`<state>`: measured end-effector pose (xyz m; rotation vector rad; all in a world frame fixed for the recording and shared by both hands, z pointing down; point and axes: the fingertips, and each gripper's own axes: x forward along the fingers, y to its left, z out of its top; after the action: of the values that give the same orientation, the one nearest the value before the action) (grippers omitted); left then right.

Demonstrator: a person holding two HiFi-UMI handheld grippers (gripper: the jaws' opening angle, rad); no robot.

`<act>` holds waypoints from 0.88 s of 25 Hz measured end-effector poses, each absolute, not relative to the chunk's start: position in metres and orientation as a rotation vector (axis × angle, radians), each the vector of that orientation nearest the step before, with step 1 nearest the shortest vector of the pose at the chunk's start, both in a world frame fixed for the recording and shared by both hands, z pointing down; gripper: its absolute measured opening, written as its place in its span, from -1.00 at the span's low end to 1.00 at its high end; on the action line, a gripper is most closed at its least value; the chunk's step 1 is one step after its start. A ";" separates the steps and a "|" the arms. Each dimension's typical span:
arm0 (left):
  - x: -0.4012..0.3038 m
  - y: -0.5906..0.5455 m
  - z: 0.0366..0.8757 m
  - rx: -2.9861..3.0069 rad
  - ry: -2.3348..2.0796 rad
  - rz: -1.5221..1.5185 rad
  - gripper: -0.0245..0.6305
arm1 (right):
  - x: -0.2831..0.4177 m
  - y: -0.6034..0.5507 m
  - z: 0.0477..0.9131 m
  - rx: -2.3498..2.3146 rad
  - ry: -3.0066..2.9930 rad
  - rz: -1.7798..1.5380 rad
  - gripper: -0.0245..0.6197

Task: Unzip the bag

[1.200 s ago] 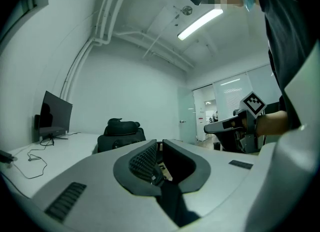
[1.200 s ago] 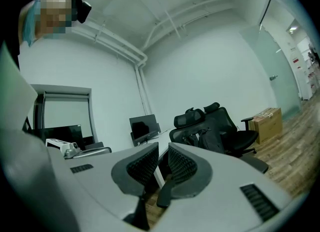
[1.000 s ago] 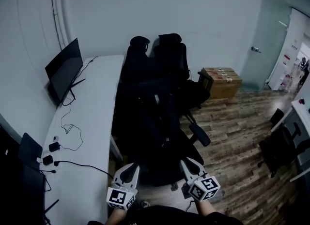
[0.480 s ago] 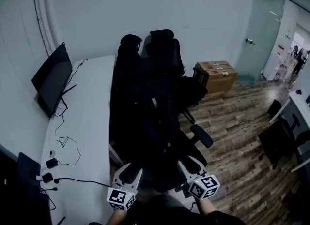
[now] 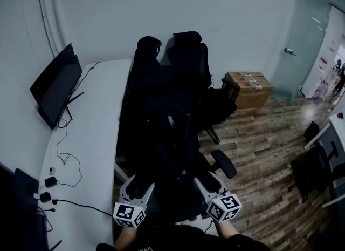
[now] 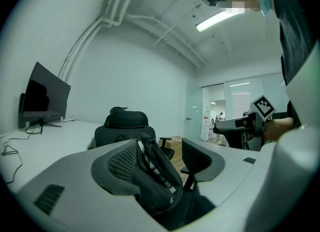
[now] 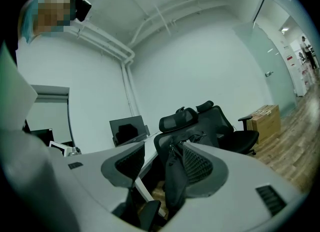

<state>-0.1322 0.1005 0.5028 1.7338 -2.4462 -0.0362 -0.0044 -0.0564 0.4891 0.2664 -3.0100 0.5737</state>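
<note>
Head view is showing two grippers, left gripper (image 5: 139,183) and right gripper (image 5: 207,179); one bag (image 5: 175,142); two chair headrests (image 5: 149,43) at 12 o'clock; one monitor (image 5: 54,85) at 10 o'clock.

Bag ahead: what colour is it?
The bag is black with pale striped trim; best in left gripper view.

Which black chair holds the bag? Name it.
The nearest chair, just beyond the left hand-held gripper and right hand-held gripper; the bag sits on it.

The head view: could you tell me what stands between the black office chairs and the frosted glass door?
A brown cardboard box stands there on the wood-plank floor, as the head view shows.
</note>
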 end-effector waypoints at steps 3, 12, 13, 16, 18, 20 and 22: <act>-0.150 0.083 0.508 1.678 -2.485 -0.030 0.00 | -0.010 -0.074 0.499 0.222 -2.996 0.574 -0.25; -0.233 0.032 0.539 1.628 -2.423 0.106 0.00 | -0.048 -0.107 0.529 0.225 -2.947 0.657 -0.25; -0.246 0.025 0.543 1.629 -2.412 0.122 0.00 | -0.054 -0.109 0.531 0.237 -2.942 0.662 -0.25; -0.286 0.003 0.553 1.643 -2.379 0.147 -0.09 | -0.073 -0.115 0.533 0.286 -2.931 0.665 -0.25; -0.312 -0.013 0.560 1.653 -2.357 0.158 -0.11 | -0.085 -0.119 0.532 0.331 -2.922 0.664 -0.25; -0.338 -0.029 0.567 1.663 -2.337 0.161 -0.11 | -0.099 -0.124 0.531 0.375 -2.909 0.668 -0.25; -0.366 -0.045 0.576 1.671 -2.320 0.172 -0.11 | -0.113 -0.128 0.532 0.414 -2.888 0.670 -0.25</act>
<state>-0.3656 -0.0446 0.5761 1.6711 -2.3200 0.1720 -0.1125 -0.1279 0.5325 0.4140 -2.8883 0.6701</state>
